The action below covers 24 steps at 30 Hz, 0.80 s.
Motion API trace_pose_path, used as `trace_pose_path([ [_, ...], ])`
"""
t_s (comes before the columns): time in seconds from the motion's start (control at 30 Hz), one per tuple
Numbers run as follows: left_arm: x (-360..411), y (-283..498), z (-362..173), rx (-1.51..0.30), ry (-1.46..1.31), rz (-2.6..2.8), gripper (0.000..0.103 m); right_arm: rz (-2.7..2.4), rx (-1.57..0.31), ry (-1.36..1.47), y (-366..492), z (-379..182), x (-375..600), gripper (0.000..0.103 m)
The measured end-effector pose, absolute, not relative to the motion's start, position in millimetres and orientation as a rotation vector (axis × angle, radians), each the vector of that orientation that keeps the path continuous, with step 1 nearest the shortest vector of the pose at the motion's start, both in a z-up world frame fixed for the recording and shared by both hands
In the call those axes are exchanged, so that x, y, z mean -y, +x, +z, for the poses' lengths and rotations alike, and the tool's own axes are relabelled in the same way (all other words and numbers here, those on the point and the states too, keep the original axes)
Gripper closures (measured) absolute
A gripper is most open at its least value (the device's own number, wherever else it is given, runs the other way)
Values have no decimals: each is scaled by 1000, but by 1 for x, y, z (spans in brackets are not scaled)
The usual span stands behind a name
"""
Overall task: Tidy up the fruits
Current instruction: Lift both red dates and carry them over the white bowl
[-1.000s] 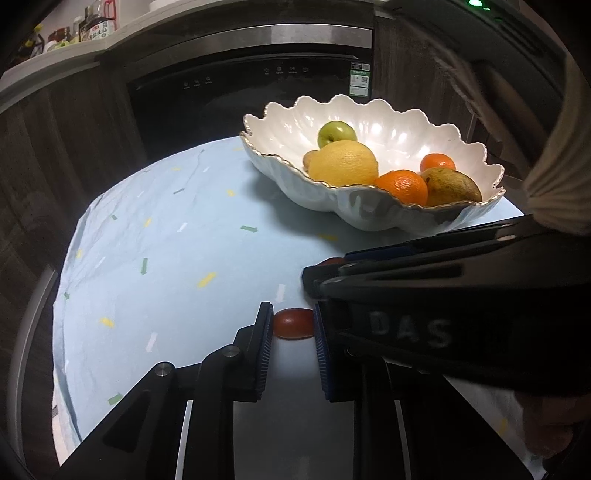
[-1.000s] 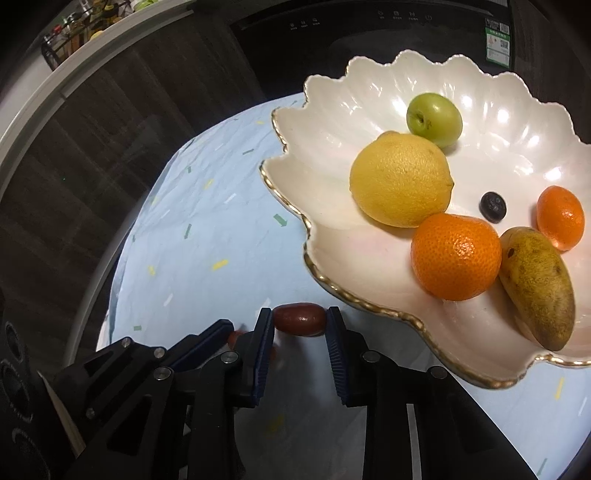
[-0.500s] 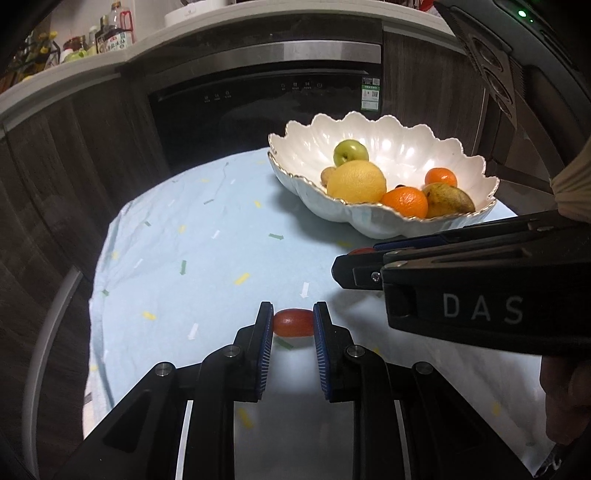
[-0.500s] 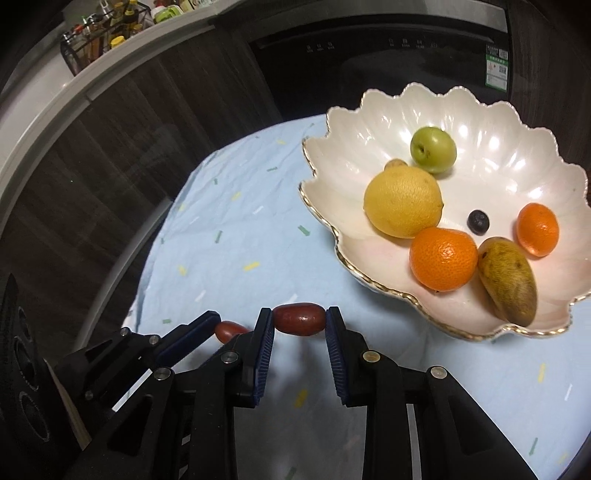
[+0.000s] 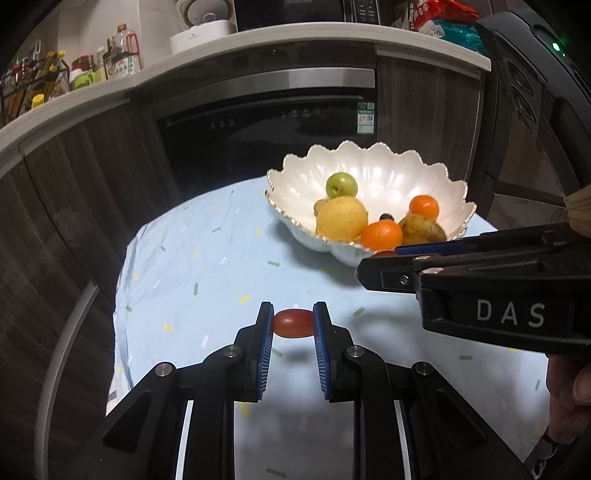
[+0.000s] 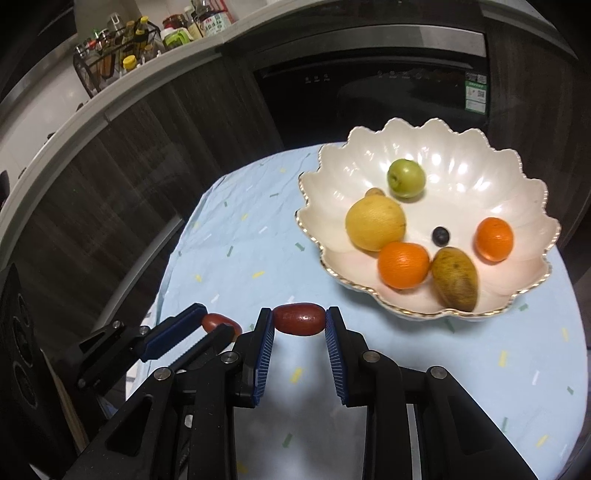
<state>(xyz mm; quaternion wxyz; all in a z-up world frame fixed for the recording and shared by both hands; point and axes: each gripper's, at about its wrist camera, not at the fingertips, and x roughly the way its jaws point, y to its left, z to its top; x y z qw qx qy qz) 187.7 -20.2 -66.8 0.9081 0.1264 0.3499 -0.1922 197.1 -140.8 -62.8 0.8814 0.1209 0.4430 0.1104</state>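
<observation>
My left gripper (image 5: pixel 293 322) is shut on a small red cherry tomato (image 5: pixel 293 323), held above the light blue tablecloth (image 5: pixel 207 266). My right gripper (image 6: pixel 299 320) is shut on a dark red date (image 6: pixel 298 318). Each gripper shows in the other's view: the right gripper (image 5: pixel 384 264) to the right, the left gripper (image 6: pixel 210 325) with its tomato (image 6: pixel 216 322) to the left. The white scalloped bowl (image 6: pixel 461 155) lies ahead and to the right. It holds a lemon (image 6: pixel 375 222), a green fruit (image 6: pixel 405 178), two oranges (image 6: pixel 403 265), a blueberry (image 6: pixel 440 236) and a brownish pear (image 6: pixel 455 284).
A dark built-in oven (image 5: pixel 269 133) and wood cabinet fronts stand behind the round table. Bottles and jars (image 6: pixel 147 33) line the counter above. A person's fingers (image 5: pixel 569 398) show at the right edge of the left wrist view.
Both grippers have risen with their fruits and pulled back from the bowl, which now looks smaller and farther. The tomato has come off the cloth. More of the counter shows.
</observation>
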Motion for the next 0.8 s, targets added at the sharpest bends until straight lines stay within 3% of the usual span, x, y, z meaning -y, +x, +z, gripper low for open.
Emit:
trace_pose_path([
  [0.23, 36, 184, -50, -696, 270, -410, 85, 208, -881, 261, 185, -45, 159, 73],
  [0.6, 59, 194, -38, -700, 230, -434, 101, 174, -822, 254, 184, -23, 190, 73],
  [0.8, 67, 192, -27, -675, 240, -441, 101, 163, -777, 232, 183, -8, 202, 73],
])
